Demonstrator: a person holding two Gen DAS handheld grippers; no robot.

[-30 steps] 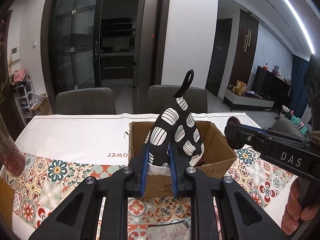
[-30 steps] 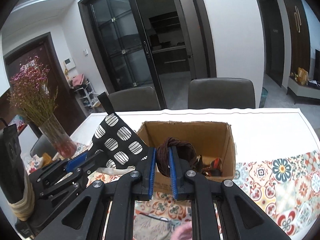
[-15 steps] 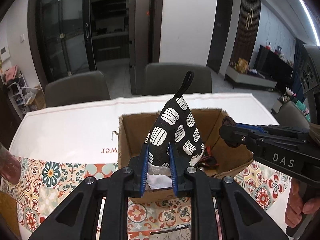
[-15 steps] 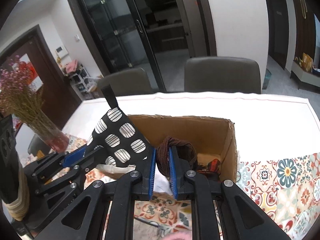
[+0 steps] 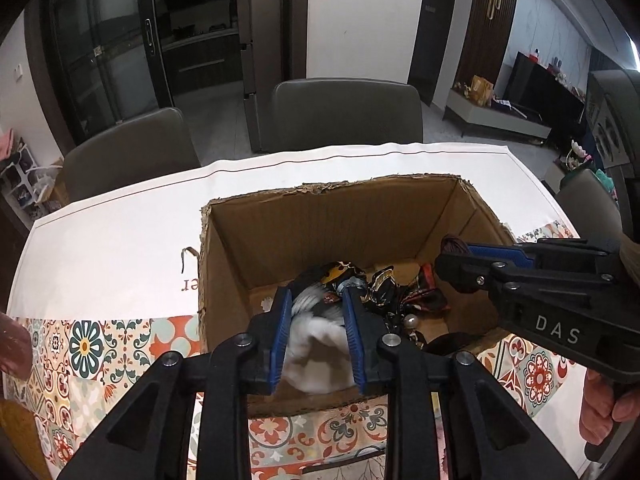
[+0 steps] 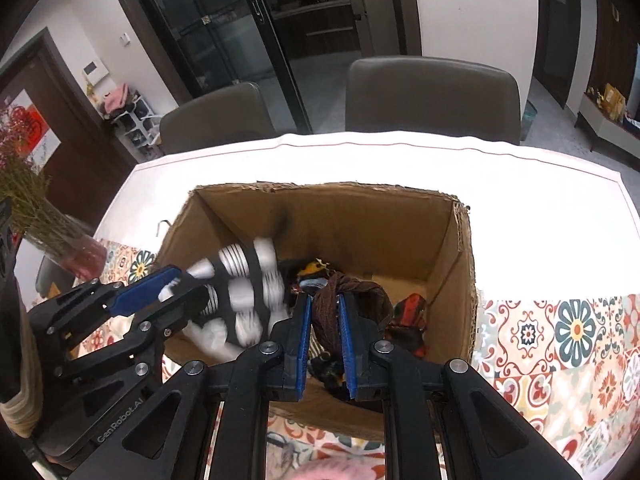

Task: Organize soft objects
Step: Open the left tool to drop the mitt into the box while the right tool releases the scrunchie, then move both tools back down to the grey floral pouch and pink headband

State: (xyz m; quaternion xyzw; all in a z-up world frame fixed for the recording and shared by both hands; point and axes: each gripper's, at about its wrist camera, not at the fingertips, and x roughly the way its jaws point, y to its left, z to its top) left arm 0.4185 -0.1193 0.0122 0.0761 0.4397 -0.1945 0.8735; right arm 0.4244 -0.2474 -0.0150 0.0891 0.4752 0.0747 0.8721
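**Both tongs over the cardboard box**

Left wrist view: the left tongs (image 5: pixel 316 332) are seen parted, with the blurred black-and-white oven mitt (image 5: pixel 316 340) loose between them inside the cardboard box (image 5: pixel 332 216) on the bench (image 5: pixel 120 240).

Right wrist view: the right tongs (image 6: pixel 325 344) are clenched on a brown scarf (image 6: pixel 348 296) above the box (image 6: pixel 464 264); the mitt (image 6: pixel 240 292) is blurred at its left wall.

Your way into the cardboard box (image 6: pixel 460 248) is from above only; its four walls stand all round. Inside it, scarves (image 5: pixel 404 292) crowd the near floor, while the far half is bare. Left of the box a flower vase (image 6: pixel 80 252) stands close; right of it the tablecloth (image 6: pixel 560 332) lies flat.
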